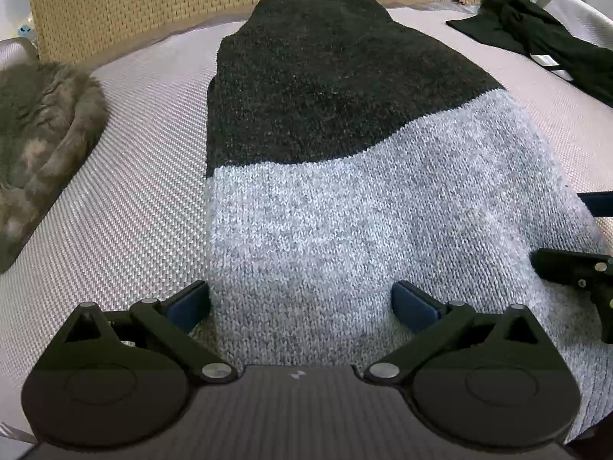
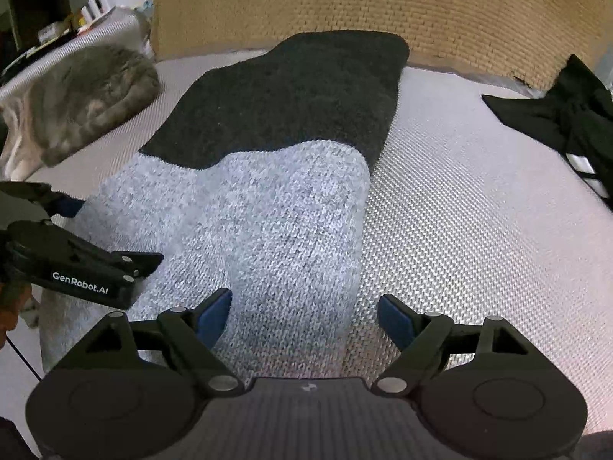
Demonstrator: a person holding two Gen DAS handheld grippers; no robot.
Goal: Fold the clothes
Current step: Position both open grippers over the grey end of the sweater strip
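Lying folded ahead, grey-and-charcoal sweater (image 1: 345, 191) — near edge between left gripper (image 1: 302, 303) jaws, wide, right gripper (image 2: 304, 314) likewise.

One two-tone knitted sweater (image 1: 345, 191); one black garment (image 1: 536, 38); one furry grey blanket (image 1: 42, 122); two grippers, left gripper (image 1: 302, 306) and right gripper (image 2: 304, 316).

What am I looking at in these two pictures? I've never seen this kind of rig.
A person holds a two-finger gripper in each hand, each with a fisheye camera looking along its fingers. One picture is from the left gripper, the other from the right gripper. Both are open and hold nothing. Between them a grey and dark sweater lies on a woven surface. A furry grey blanket sits to the left, a black garment to the right. The right gripper straddles the sweater's right edge.
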